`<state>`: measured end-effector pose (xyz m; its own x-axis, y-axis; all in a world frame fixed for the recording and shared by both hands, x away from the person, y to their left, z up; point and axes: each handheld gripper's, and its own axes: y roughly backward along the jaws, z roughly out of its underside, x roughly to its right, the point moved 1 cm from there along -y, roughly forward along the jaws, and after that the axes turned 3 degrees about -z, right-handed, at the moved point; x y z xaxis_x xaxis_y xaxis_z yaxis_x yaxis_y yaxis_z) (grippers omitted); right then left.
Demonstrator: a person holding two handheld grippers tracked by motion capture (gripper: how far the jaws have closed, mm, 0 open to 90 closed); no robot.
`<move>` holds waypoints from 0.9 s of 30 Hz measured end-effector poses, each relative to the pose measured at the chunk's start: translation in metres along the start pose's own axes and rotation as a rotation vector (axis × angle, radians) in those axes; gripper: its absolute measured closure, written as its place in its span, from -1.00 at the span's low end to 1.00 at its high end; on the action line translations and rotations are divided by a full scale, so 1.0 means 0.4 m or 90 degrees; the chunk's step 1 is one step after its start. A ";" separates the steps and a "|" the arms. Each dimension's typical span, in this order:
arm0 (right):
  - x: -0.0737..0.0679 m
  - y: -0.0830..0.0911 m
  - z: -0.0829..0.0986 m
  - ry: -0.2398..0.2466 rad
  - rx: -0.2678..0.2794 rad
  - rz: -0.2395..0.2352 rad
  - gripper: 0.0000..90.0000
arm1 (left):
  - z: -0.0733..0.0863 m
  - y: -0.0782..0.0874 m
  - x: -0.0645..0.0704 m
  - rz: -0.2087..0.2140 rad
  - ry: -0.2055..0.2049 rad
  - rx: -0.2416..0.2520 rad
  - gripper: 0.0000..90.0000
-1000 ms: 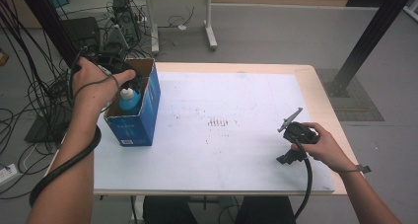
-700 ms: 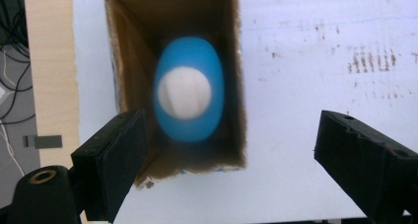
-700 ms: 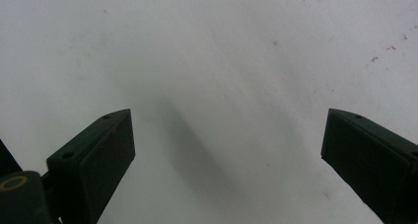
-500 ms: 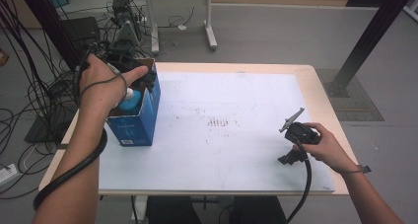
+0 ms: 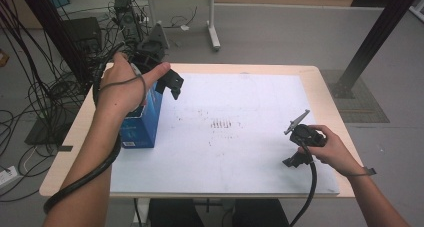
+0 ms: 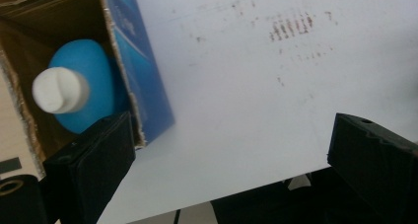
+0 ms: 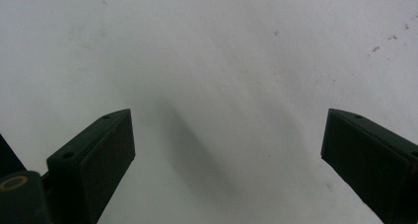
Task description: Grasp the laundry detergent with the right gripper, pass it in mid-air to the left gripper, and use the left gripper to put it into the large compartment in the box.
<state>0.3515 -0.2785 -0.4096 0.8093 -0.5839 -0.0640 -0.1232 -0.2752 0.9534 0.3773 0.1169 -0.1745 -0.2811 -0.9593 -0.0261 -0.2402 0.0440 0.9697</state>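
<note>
My worktop (image 5: 330, 102) is pale wood under a big white sheet (image 5: 240, 157) speckled with reddish marks; the open blue box (image 5: 142, 127) stands on the sheet's left edge, bottle (image 6: 81, 86) upright inside.

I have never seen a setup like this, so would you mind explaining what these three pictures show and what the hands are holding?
There is no robot arm here: a person stands at a table covered with a white sheet and holds a two-jaw tool in each hand. The high view looks down from above the person. The left gripper hangs above an open blue cardboard box; the right gripper sits low near the table's right side. The other two pictures come from cameras riding on the grippers, looking along their black jaws. The left gripper view shows a blue bottle with a white cap standing inside the box. The right gripper view looks at the bare sheet. Both grippers have their jaws wide apart and hold nothing.
</note>
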 end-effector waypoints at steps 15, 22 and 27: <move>-0.003 -0.002 0.001 -0.003 -0.002 -0.001 -0.87 | 0.012 -0.045 0.133 0.024 -0.094 -0.029 -0.90; -0.003 -0.005 -0.004 -0.005 0.001 -0.002 -0.87 | 0.014 -0.098 0.167 0.037 -0.109 -0.044 -0.90; -0.004 -0.005 -0.005 -0.005 0.001 -0.001 -0.87 | 0.022 -0.155 0.180 0.043 -0.119 -0.064 -0.90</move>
<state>0.3517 -0.2758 -0.4109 0.8050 -0.5894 -0.0683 -0.1226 -0.2778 0.9528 0.3636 0.0475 -0.2386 -0.4628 -0.8865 0.0039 -0.1233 0.0687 0.9900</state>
